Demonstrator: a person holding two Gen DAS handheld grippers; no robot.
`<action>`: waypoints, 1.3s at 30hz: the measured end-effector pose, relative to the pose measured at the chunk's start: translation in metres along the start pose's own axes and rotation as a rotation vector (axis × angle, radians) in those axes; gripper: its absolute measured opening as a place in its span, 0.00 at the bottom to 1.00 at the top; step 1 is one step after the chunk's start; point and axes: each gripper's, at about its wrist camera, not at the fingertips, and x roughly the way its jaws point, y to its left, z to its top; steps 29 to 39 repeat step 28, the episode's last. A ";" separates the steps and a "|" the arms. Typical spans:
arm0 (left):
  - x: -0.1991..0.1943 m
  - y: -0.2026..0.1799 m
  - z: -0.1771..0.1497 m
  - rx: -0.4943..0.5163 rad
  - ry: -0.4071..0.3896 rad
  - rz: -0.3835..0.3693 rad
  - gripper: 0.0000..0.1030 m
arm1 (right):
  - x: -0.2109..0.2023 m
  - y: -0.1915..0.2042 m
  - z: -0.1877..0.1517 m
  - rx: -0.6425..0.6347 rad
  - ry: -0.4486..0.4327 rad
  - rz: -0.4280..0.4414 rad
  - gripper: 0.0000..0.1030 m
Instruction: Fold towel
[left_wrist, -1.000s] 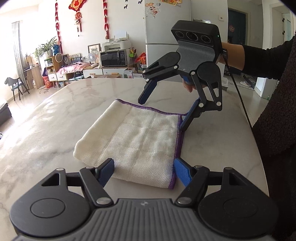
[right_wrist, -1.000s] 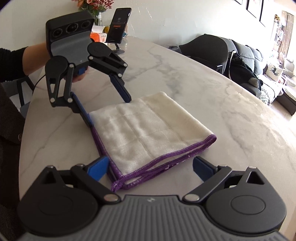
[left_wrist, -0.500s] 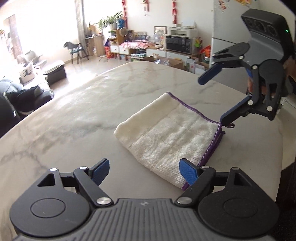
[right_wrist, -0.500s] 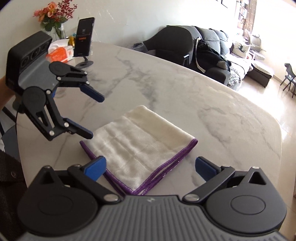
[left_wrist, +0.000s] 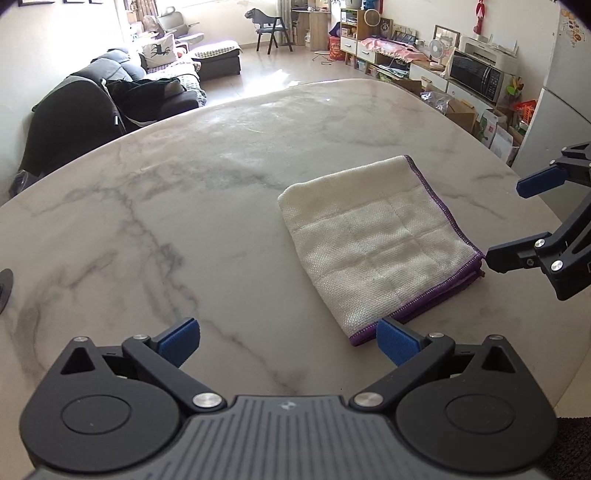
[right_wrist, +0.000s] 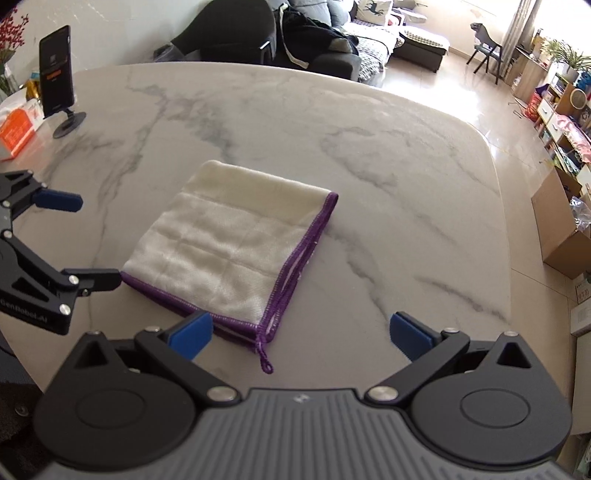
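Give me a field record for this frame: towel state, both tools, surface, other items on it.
towel: cream woven towel with purple stitched edging, folded into a layered square, lying flat; hanging loop at near corner
left tool: black two-finger tool with blue pads, open, holding nothing
right tool: same type, open, holding nothing
surface: white grey-veined marble table
other items: black phone on stand, orange-and-white box, both at the table edge

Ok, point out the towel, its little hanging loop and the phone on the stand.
towel (right_wrist: 229, 254): right wrist view, middle of top layer.
hanging loop (right_wrist: 265, 360): right wrist view, purple cord.
phone (right_wrist: 55, 72): right wrist view, dark screen.
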 end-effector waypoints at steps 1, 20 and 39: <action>0.000 -0.003 -0.001 -0.019 0.004 0.015 0.99 | -0.001 0.000 -0.002 0.018 0.002 -0.013 1.00; -0.008 -0.020 -0.007 -0.287 0.023 0.013 0.99 | -0.019 0.013 -0.024 0.181 -0.080 -0.094 1.00; -0.004 -0.025 -0.008 -0.269 0.023 0.011 0.99 | -0.019 0.010 -0.025 0.193 -0.076 -0.089 1.00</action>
